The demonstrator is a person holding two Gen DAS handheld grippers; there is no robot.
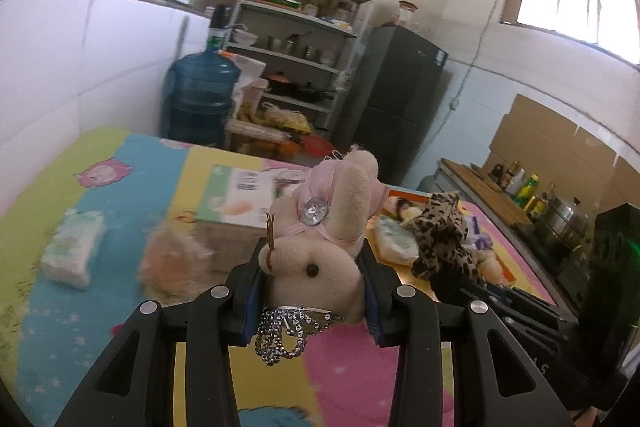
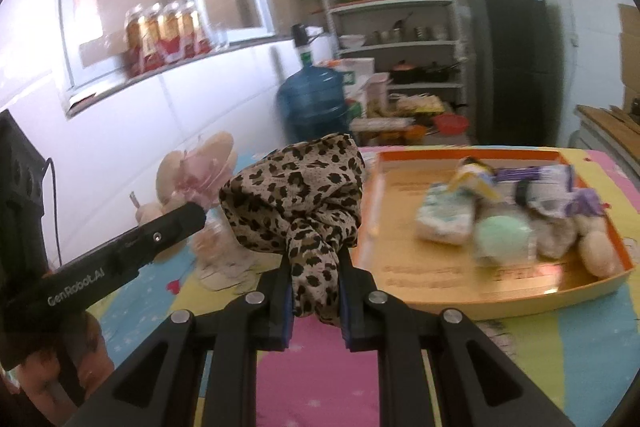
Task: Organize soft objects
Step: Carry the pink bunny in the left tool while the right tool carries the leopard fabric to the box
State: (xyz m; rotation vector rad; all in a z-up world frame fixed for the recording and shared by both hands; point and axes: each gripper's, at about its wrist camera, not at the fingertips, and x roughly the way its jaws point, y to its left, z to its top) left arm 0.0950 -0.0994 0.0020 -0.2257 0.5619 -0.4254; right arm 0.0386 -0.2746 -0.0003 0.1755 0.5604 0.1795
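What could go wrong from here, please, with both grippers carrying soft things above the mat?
1. The bead chain dangles from the plush toy in the left gripper and may snag on the jaws.
2. The right gripper pinches only a narrow fold of the leopard cloth; it could slip out.
3. The orange tray is already crowded at its right side, so additions may spill over its rim.

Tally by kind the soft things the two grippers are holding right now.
Plush toy: 1
Leopard-print cloth: 1
Total: 2
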